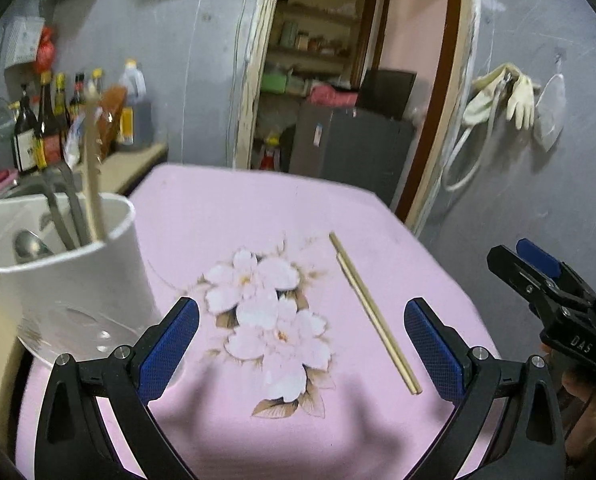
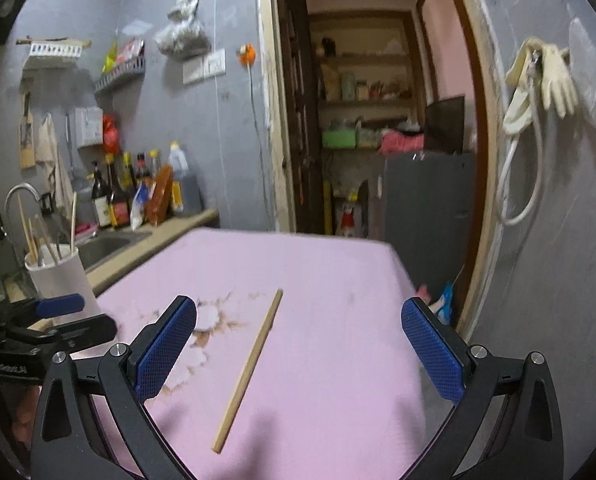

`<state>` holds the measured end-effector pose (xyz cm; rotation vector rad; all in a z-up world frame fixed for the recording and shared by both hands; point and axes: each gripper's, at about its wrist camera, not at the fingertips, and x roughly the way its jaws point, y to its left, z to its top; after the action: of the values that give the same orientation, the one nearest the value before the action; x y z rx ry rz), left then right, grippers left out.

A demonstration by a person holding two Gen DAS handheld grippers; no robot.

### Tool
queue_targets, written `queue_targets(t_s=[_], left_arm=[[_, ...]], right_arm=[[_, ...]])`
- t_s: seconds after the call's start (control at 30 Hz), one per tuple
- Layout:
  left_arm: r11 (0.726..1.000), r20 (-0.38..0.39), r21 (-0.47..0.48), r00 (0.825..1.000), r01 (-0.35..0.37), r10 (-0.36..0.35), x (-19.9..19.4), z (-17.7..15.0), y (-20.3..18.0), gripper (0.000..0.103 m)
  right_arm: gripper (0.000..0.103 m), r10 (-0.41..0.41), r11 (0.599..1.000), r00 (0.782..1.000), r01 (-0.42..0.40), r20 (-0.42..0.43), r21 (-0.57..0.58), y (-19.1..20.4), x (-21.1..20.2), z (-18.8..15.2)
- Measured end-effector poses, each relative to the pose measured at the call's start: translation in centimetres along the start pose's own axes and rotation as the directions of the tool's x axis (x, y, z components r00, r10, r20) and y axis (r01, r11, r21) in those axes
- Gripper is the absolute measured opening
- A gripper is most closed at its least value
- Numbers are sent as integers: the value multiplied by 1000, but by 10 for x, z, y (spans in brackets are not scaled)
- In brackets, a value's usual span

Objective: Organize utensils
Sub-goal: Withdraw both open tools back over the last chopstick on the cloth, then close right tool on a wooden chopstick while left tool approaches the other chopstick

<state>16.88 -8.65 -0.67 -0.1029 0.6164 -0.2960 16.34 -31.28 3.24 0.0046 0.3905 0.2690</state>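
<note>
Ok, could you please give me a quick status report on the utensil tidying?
Left tongs open, empty. Right tongs open, empty. Chopsticks lying on pink cloth, white holder far left. Nothing in the way.

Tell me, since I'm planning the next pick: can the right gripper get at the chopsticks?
Probably yes. The chopsticks lie bare on the tablecloth, ahead between the open right gripper fingers; nothing blocks them.

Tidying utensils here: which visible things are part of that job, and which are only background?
Part of the job:
chopsticks lying on the pink cloth
white utensil holder, already holding utensils
left gripper and right gripper, both open

Background:
sauce bottles
rubber gloves
sink faucet
</note>
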Motion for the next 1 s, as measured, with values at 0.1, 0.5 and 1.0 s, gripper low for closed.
queue_targets(t_s=[0.1,0.5,1.0], left_arm=[[1000,-55,-11,998,-2,1,14,-1,3,100],[998,-256,-14,965,-55,50,60,-2,18,100],[995,-301,-101,953,-9,-22,64,-5,27,100]], right_arm=[[103,6,1000,998,-5,-57,9,-4,9,-4],[94,4,1000,949,-9,-315,-15,-4,47,-22],[70,-18,989,890,-51,-455,-139,21,79,-40]])
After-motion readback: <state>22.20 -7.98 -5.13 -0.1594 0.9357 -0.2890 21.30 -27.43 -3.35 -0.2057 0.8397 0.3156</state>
